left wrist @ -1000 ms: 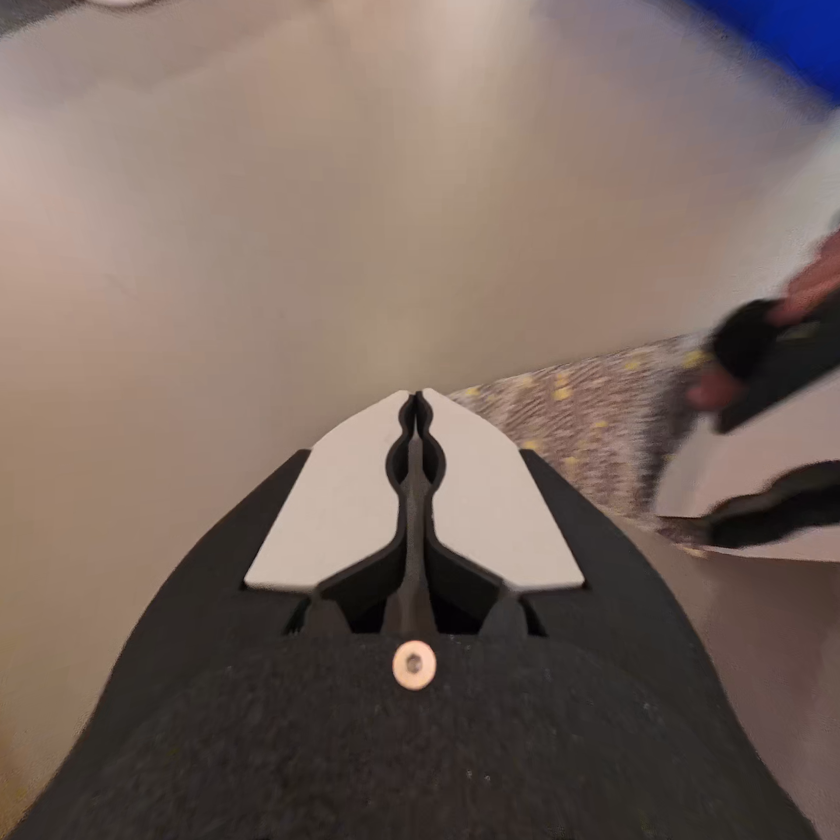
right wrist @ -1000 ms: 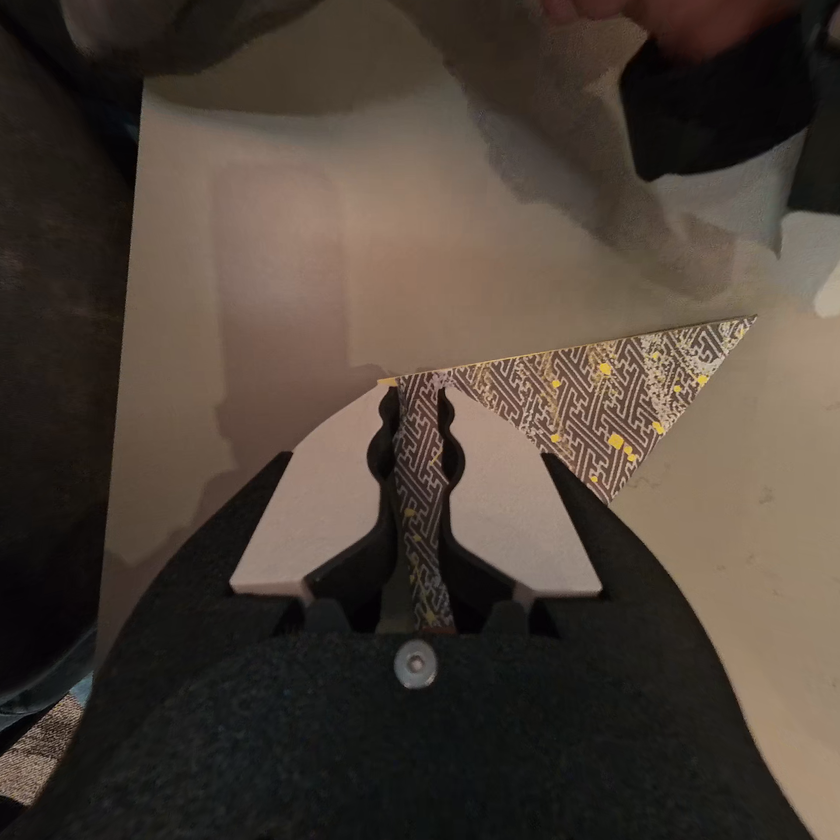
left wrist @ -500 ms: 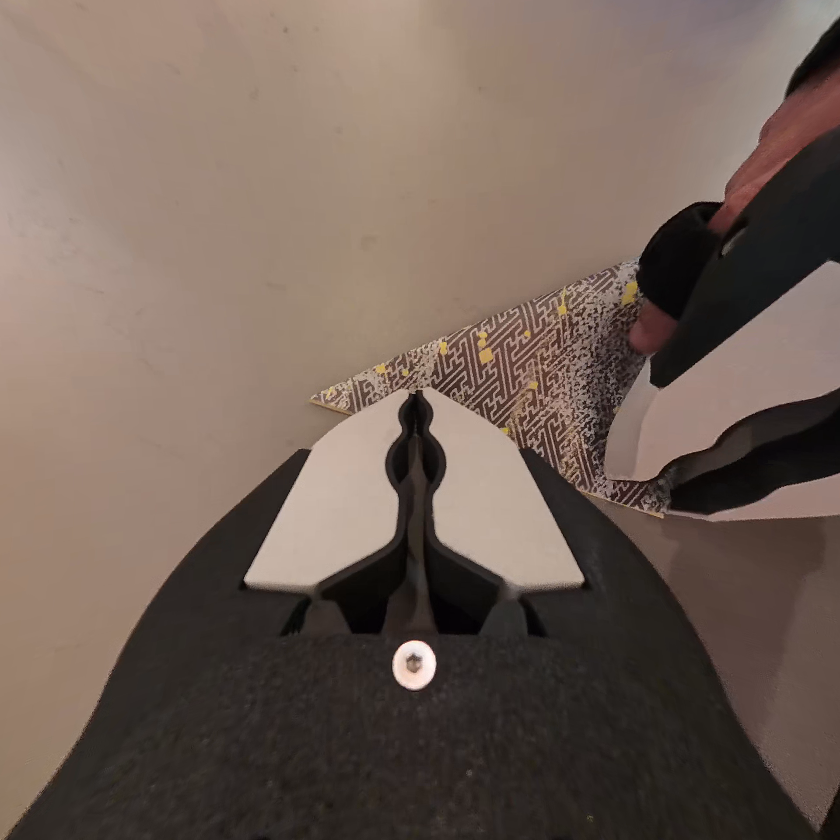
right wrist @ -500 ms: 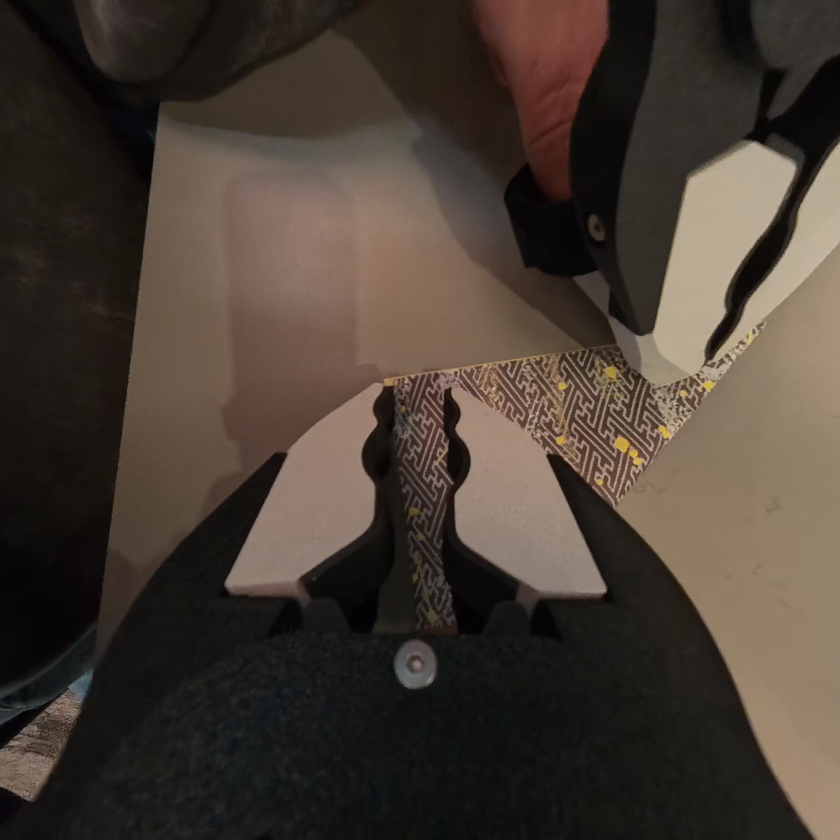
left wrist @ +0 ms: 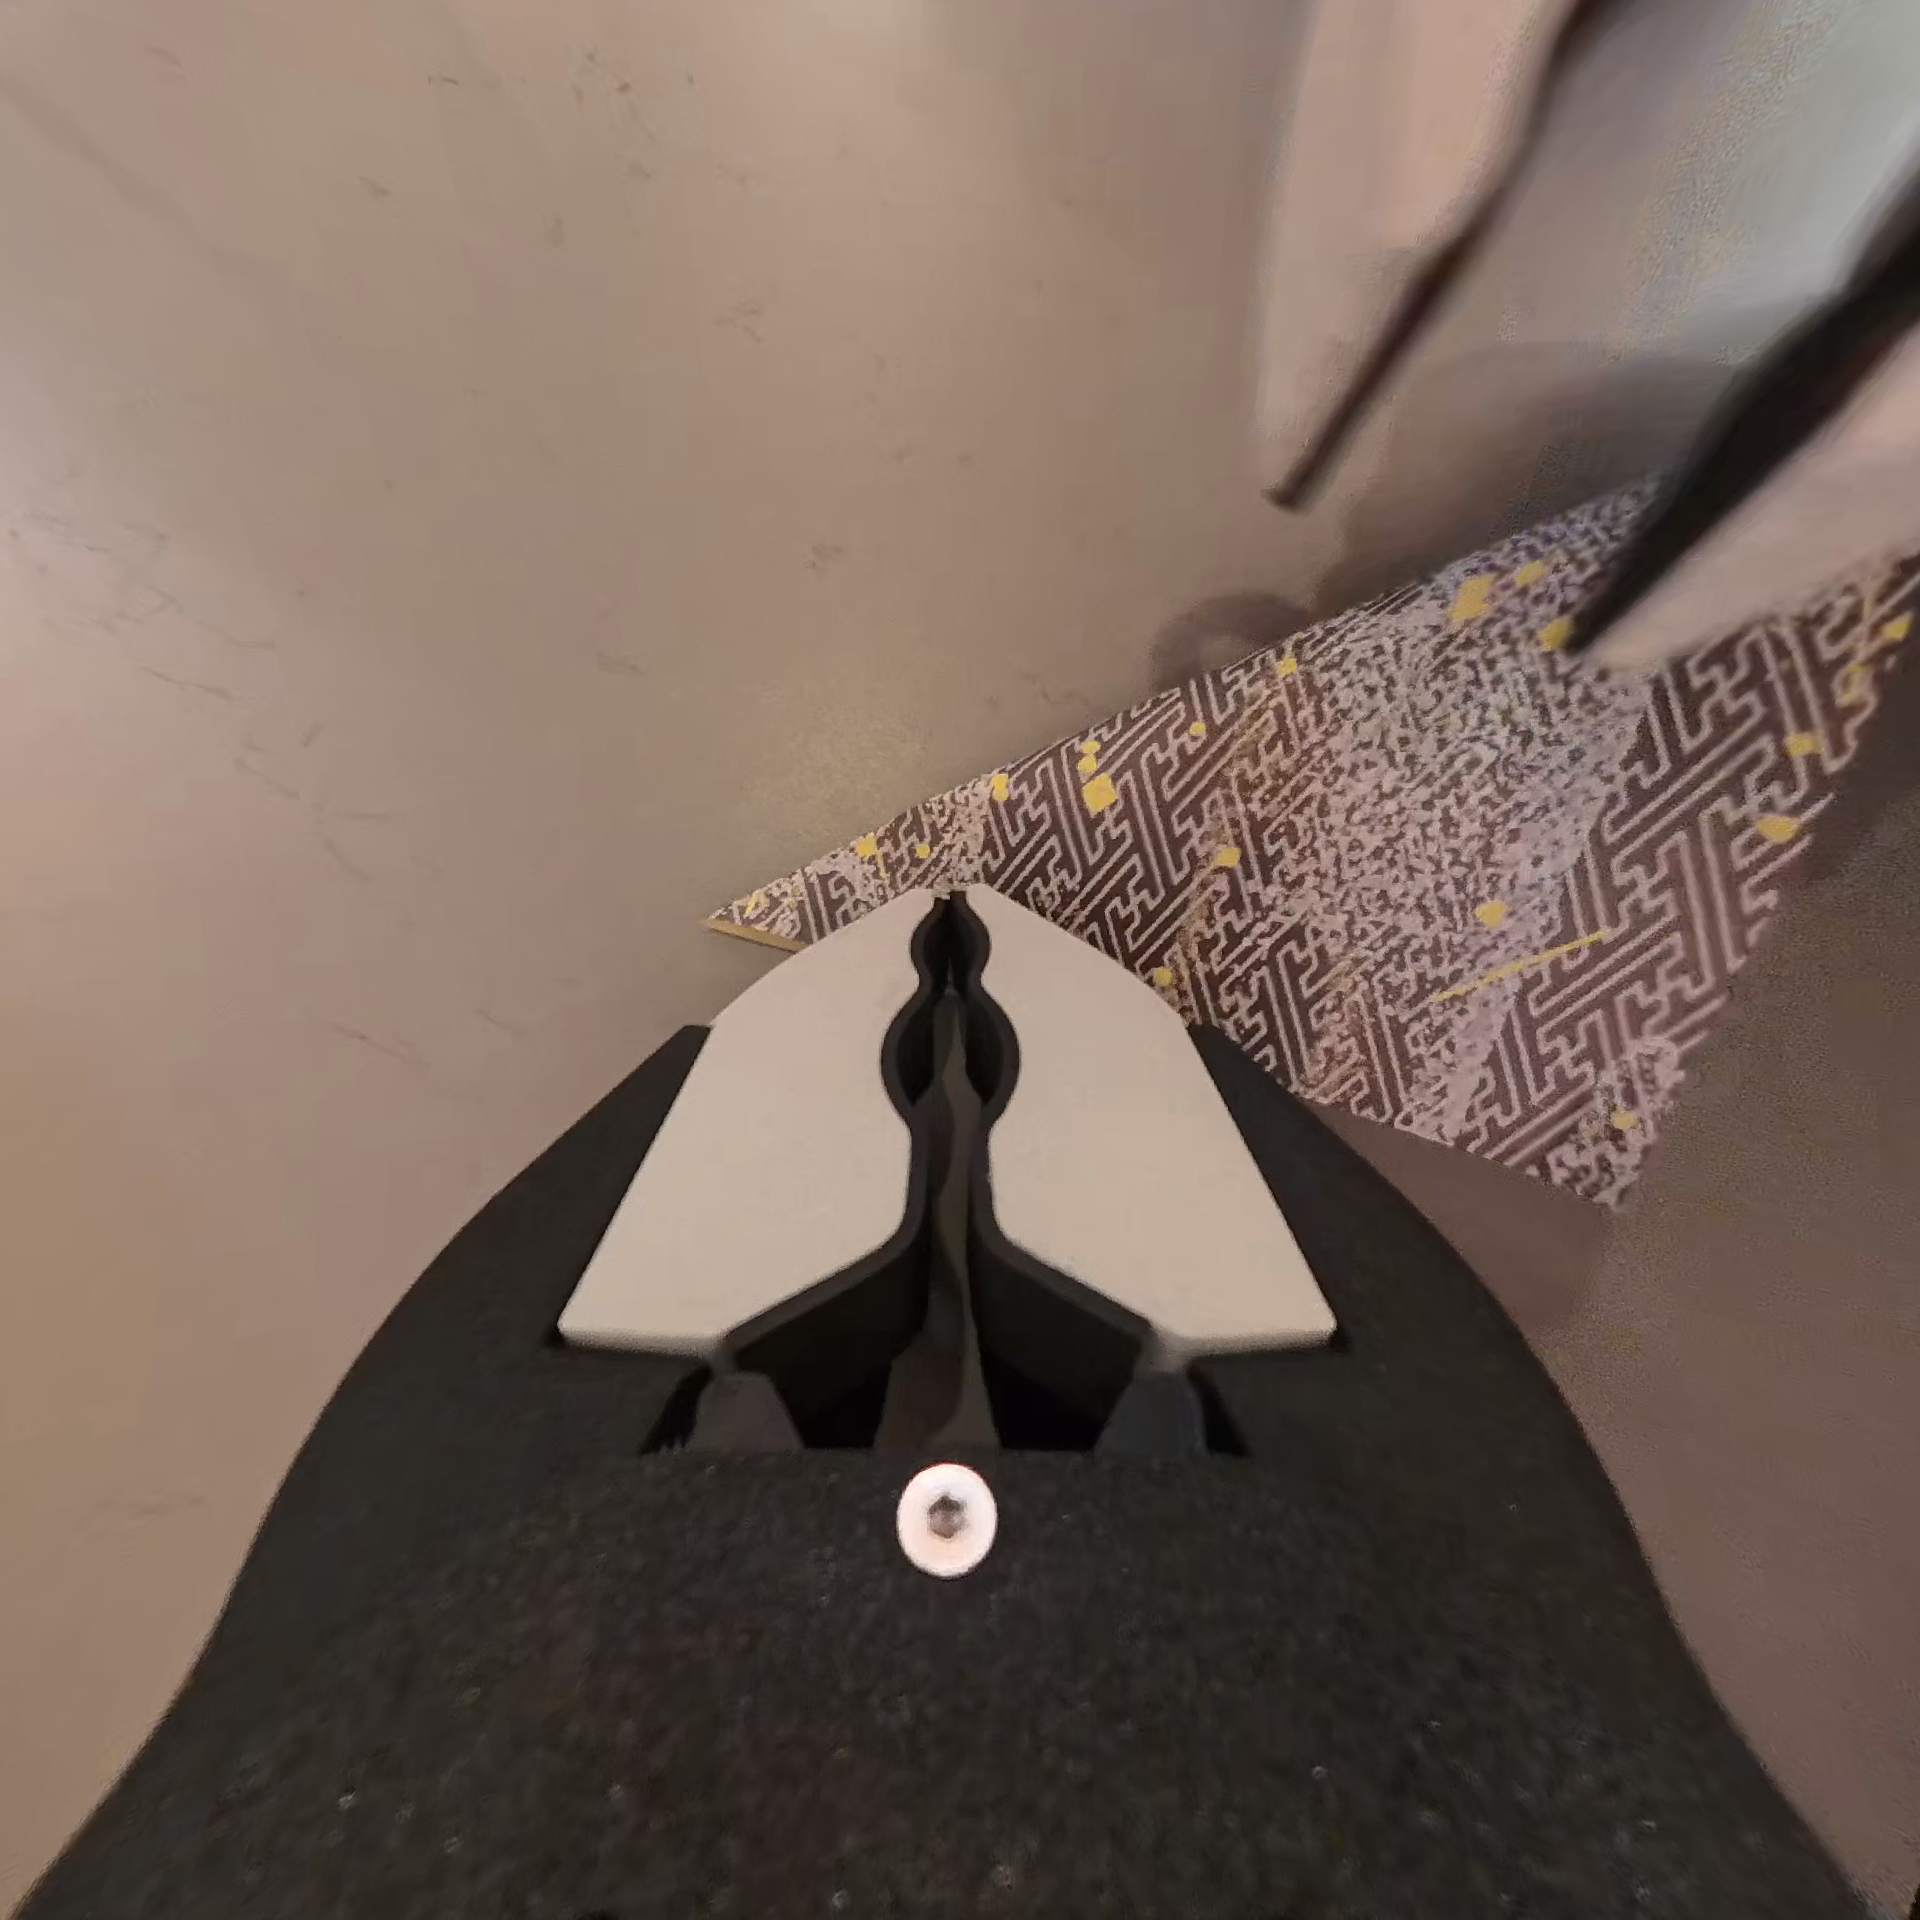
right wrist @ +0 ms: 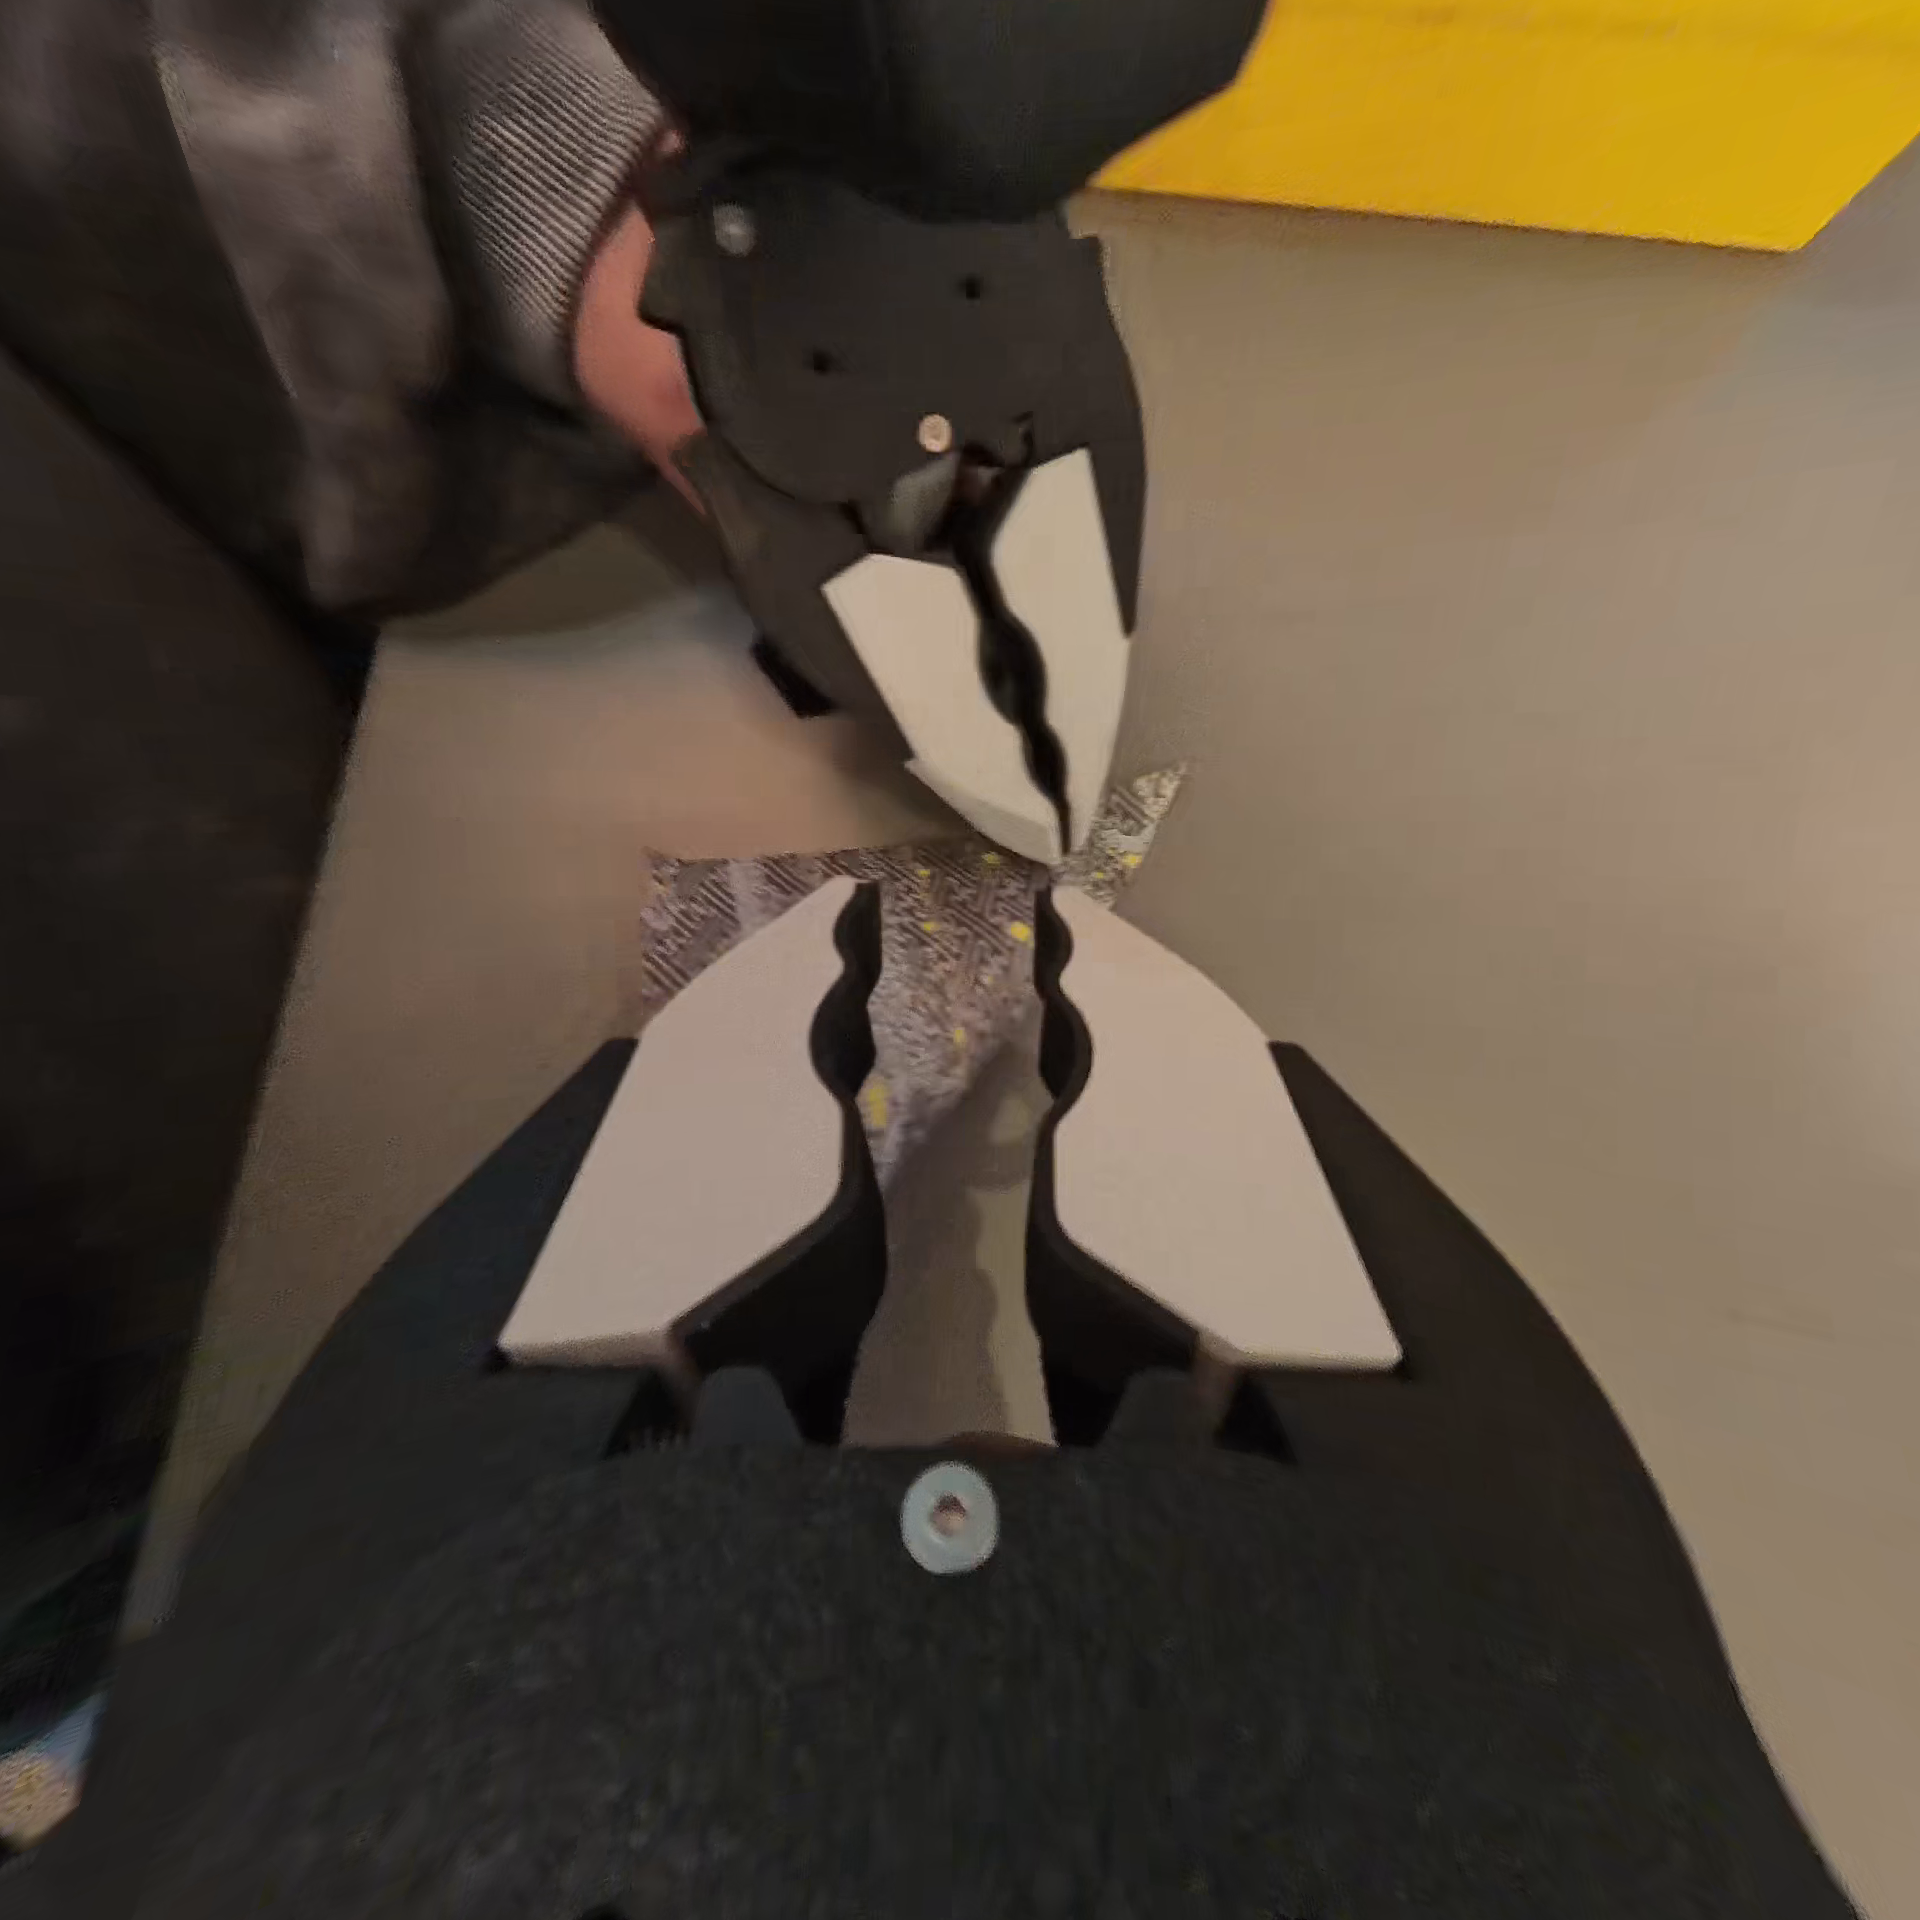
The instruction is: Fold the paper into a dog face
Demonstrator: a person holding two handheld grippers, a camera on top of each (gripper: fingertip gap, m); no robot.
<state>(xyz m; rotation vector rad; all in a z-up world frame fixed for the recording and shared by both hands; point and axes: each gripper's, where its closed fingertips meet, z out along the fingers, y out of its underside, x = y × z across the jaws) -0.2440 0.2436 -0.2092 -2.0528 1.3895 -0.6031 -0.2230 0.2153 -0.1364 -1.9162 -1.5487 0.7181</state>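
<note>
The paper (left wrist: 1403,883) is a folded triangle with a dark maze pattern and yellow flecks, lying flat on the beige table (left wrist: 520,520). My left gripper (left wrist: 951,906) is shut, its tips pressing on the paper's long edge near one pointed corner. In the right wrist view it (right wrist: 1055,847) comes down from above onto the paper (right wrist: 935,956). My right gripper (right wrist: 951,894) is open just over the paper, which shows through the gap between the jaws. Its blurred fingers (left wrist: 1371,260) hang over the paper's far end in the left wrist view.
A yellow sheet (right wrist: 1507,104) lies at the far right of the table. A person's grey sleeve (right wrist: 312,312) and hand fill the upper left, holding the left gripper. The table edge runs down the left side. Spacing between my two grippers at the tips: around 8 cm.
My right gripper has opened, let go of the paper and turned to face the left one. My left gripper has come down onto the paper's corner, staying shut.
</note>
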